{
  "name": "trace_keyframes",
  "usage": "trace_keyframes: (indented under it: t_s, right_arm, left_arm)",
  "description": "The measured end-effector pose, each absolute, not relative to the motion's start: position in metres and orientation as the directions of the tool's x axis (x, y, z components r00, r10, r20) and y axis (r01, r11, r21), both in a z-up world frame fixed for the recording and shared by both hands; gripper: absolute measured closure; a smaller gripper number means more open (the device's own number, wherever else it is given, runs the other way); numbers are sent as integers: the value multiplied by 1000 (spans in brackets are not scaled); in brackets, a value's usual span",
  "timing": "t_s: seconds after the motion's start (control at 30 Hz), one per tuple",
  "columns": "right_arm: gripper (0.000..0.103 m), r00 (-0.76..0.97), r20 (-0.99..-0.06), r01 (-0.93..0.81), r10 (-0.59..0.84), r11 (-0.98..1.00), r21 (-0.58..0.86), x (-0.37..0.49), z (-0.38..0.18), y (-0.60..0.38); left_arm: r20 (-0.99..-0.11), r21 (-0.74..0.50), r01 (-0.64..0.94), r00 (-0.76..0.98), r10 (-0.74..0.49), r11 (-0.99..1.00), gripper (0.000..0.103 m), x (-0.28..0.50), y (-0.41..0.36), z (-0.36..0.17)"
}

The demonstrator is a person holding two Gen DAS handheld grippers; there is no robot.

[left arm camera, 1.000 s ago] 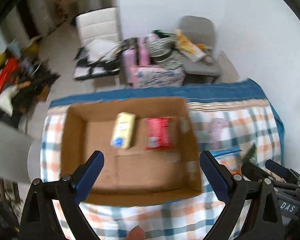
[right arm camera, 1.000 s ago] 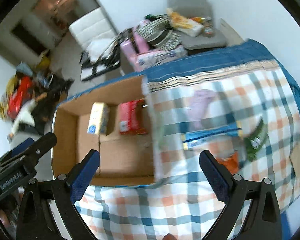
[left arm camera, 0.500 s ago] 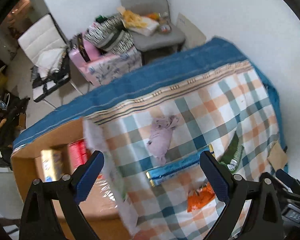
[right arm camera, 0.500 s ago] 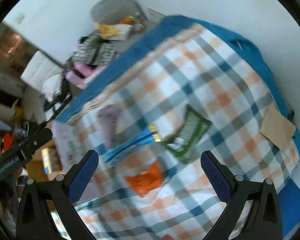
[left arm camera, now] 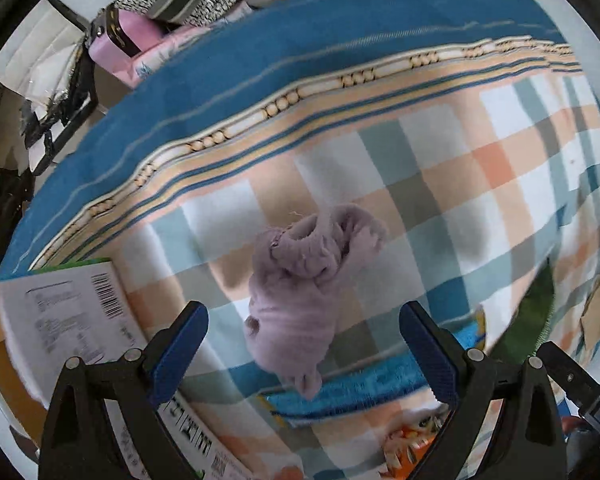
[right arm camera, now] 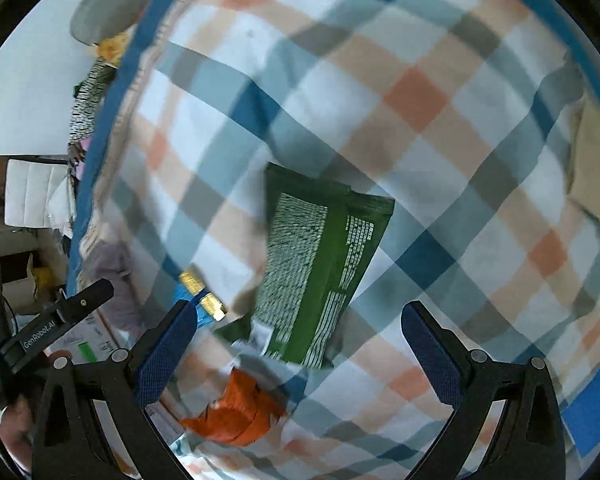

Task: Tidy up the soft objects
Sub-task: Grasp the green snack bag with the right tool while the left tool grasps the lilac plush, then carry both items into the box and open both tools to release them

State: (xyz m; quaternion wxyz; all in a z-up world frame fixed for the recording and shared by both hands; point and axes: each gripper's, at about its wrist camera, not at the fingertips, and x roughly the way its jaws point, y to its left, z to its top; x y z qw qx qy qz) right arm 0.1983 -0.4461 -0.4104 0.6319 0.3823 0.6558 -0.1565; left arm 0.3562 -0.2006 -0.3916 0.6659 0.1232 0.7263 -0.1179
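Left wrist view had swung off the cardboard box (left arm camera: 16, 364), now only a flap at 8 o'clock, and closed on the lilac soft toy (left arm camera: 300, 292), which lay on the checked counter (left arm camera: 440, 168) between the wide-open left tongs (left arm camera: 302, 342). That suggested the toy was the next pick. Right tongs (right arm camera: 300, 344), likewise open and empty, had dropped over the green packet (right arm camera: 324, 264), with an orange pouch (right arm camera: 240, 412) at 7 o'clock.
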Motion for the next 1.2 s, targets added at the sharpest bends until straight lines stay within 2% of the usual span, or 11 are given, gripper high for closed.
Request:
trace_keyframes:
  t_s: [0.23,0.3,0.37,0.43,0.53,0.57,0.67,0.77,0.9,1.0,1.2]
  right_arm:
    - [0,68,-941,709,331,647,280,208,-436,-443]
    - [0,63,-937,717,344,637,283,211,-442,-442]
    - [0,60,-935,720,349,634,283,213,-446,-441]
    - [0,57,-931,721,360,630,288,215,-451,-440]
    - [3,56,-928,722,370,627,293,220,-456,-436]
    - [8,55,-927,721,371,627,294,221,-457,-434]
    - [21,41,-928,722,370,631,283,227,-457,-431]
    - [42,25,-935,721,353,642,261,231,-459,-427]
    - [58,24,-935,720,355,643,263,232,-457,-427]
    - [63,31,-941,707,336,658,258,234,-448,-426]
    - [65,70,-950,646,305,711,277,235,-410,-418]
  left_arm:
    - [-994,-35,312,-109,-1,949,5,363,-202,-405]
    - [-993,-41,315,-114,-5,948,14,367,-204,-408]
    - [-992,-45,321,-130,-3,946,33,368,-204,-412]
    - [-990,-40,324,-139,6,945,46,368,-204,-418]
    - [-992,-33,318,-127,8,947,58,368,-202,-419]
    - [-992,-33,316,-124,6,948,63,368,-201,-418]
    - [-993,-36,314,-119,2,949,68,369,-199,-414]
    - [-995,-24,311,-95,7,950,70,368,-200,-409]
    - [-999,-12,297,-54,4,955,71,368,-197,-396]
    - [-999,-23,287,-28,-16,958,71,358,-194,-377]
    - [-993,-82,264,62,-101,961,71,334,-177,-320]
